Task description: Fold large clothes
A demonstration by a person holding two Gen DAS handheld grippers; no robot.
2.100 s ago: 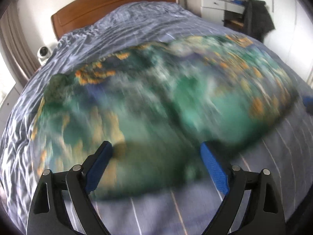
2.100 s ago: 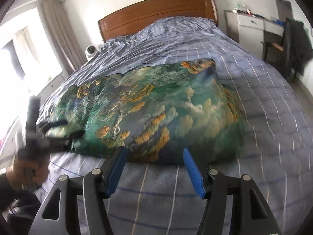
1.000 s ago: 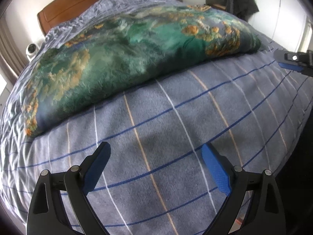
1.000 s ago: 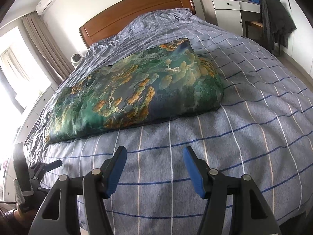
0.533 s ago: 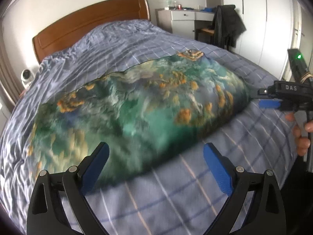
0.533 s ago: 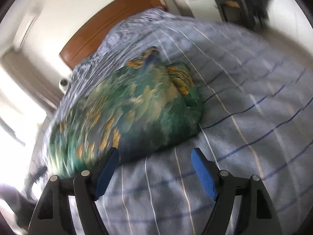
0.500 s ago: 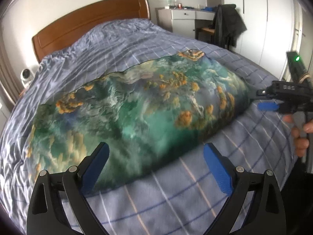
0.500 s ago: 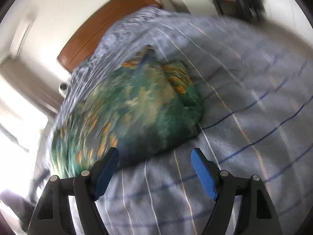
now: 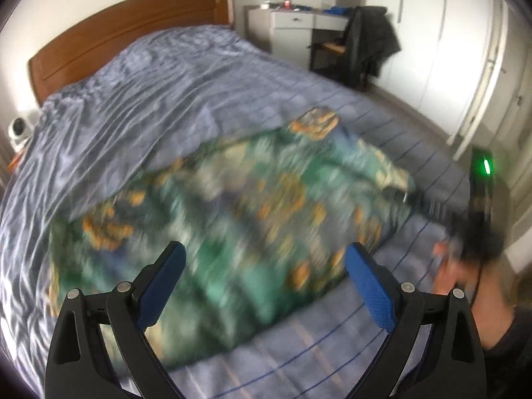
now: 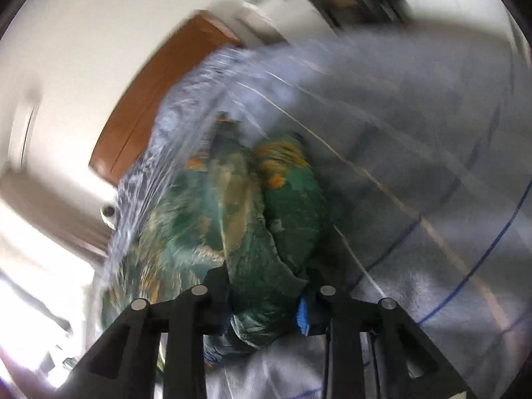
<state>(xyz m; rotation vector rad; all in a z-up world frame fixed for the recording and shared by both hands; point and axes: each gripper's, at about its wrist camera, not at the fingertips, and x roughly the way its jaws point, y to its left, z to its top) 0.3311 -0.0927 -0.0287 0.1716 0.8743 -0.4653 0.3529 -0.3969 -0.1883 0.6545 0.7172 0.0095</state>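
Note:
A large green cloth with an orange and blue print (image 9: 232,212) lies folded across the blue checked bed (image 9: 186,86). My left gripper (image 9: 266,282) is open and empty, held above the cloth's near edge. My right gripper (image 10: 262,302) is shut on the cloth's right end (image 10: 266,266), with the fabric bunched between its blue pads. It shows blurred in the left wrist view (image 9: 478,219) at the cloth's right end. Both views are motion-blurred.
A wooden headboard (image 9: 126,33) stands at the far end of the bed. A white desk (image 9: 292,30) and a chair with a dark jacket (image 9: 369,43) stand at the back right. White wardrobe doors (image 9: 465,66) line the right wall.
My right gripper moved in to the cloth's right end and shut on it. My left gripper moved closer over the cloth's near edge and stayed open.

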